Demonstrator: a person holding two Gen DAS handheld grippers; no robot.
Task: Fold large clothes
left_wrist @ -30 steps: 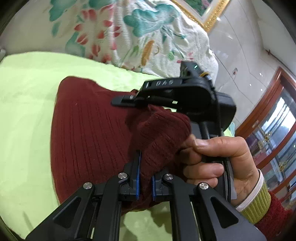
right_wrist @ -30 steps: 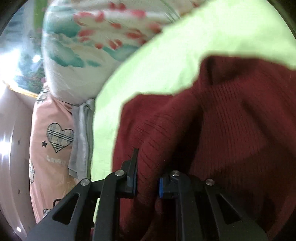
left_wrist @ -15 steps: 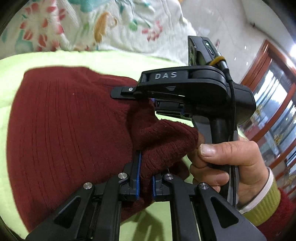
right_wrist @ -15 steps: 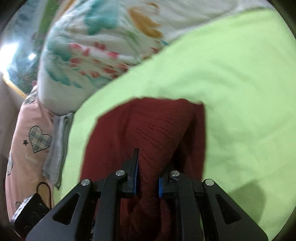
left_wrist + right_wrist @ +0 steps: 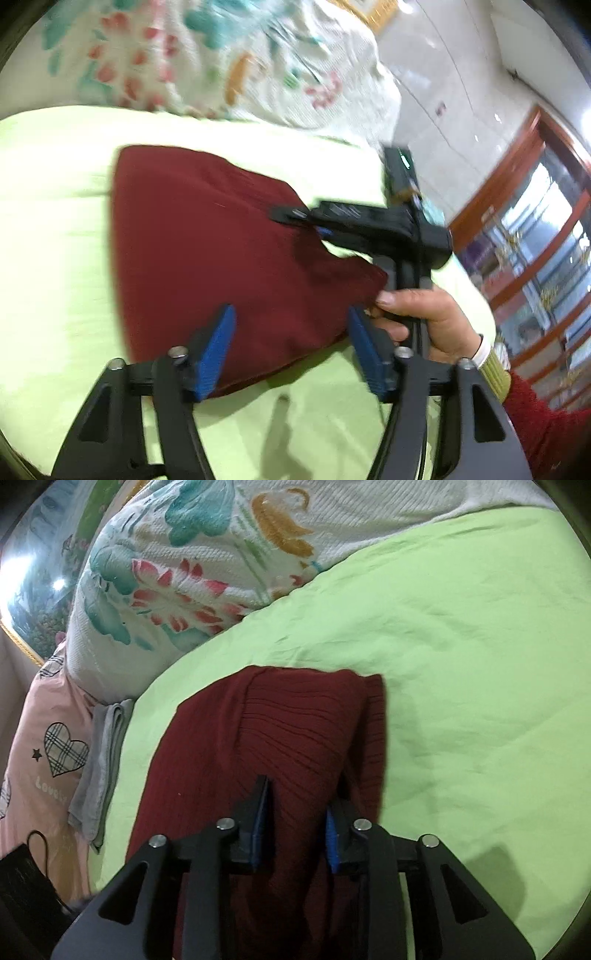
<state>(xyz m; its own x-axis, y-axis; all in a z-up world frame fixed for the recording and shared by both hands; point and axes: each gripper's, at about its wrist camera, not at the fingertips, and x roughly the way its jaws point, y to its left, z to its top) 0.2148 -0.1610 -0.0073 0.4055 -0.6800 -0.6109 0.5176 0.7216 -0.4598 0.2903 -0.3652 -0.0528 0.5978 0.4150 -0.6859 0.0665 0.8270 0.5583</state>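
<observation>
A dark red ribbed knit sweater [image 5: 207,251] lies folded on the light green bed sheet [image 5: 55,206]. My left gripper [image 5: 291,343] is open wide, its blue pads on either side of the sweater's near edge, holding nothing. The right gripper's body shows in the left wrist view [image 5: 373,225], held in a hand at the sweater's right corner. In the right wrist view the sweater [image 5: 258,731] runs between my right gripper's [image 5: 297,827] parted blue pads; the jaws stand apart around a fold of knit without pinching it.
A white floral quilt [image 5: 207,565] is piled along the far side of the bed. A pink pillow with a heart print [image 5: 40,757] and a grey folded cloth [image 5: 99,768] lie at the left. A wooden glass cabinet [image 5: 535,258] stands to the right.
Both grippers opened and let go of the sweater. The sweater dropped flat onto the sheet. The left gripper pulled back a little.
</observation>
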